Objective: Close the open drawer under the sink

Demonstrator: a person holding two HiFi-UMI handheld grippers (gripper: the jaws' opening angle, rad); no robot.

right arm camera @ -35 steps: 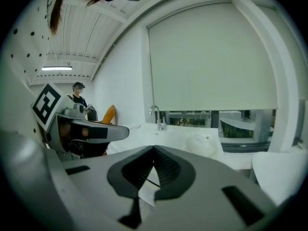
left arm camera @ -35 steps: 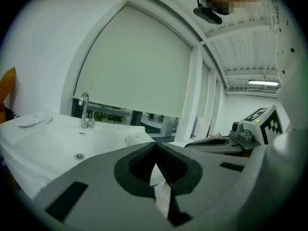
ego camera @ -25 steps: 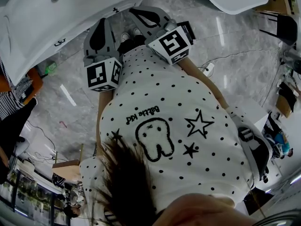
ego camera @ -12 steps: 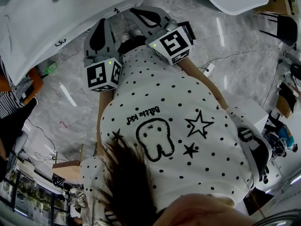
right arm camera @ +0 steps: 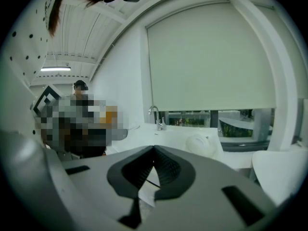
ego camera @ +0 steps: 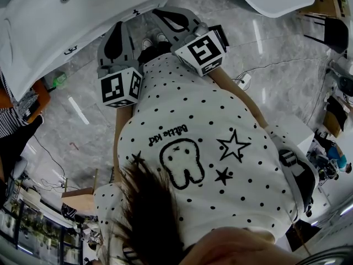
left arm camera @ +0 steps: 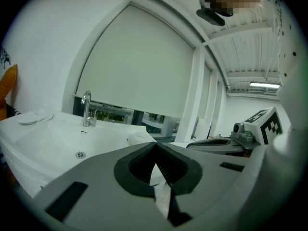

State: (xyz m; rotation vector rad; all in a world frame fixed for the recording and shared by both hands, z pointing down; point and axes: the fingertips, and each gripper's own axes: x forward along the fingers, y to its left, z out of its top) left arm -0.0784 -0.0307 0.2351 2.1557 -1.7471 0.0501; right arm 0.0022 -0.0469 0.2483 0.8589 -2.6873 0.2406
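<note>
Both grippers are shut and hold nothing. In its own view the left gripper [left arm camera: 155, 144] has its jaws together at the tips with only bare gap behind them, and the right gripper [right arm camera: 154, 149] shows the same.

From the head view, the sink [ego camera: 83, 21] lies ahead of both tools and off to their left, its front edge running on a slant. The left gripper [ego camera: 119, 25] sits just beside that edge. The right gripper [ego camera: 158, 12] is on the far side of the left one from the sink, though its tip also reaches near the rim.

Both gripper views look across the top of the sink [left arm camera: 43, 141], past the faucet [left arm camera: 86, 109], so the drawer lies below their line of sight, under the sink. No view shows its front, and we cannot tell whether it stands out or is pushed home.

We judge the left gripper the nearer. Any push would go low, toward the sink, square to its front edge.
</note>
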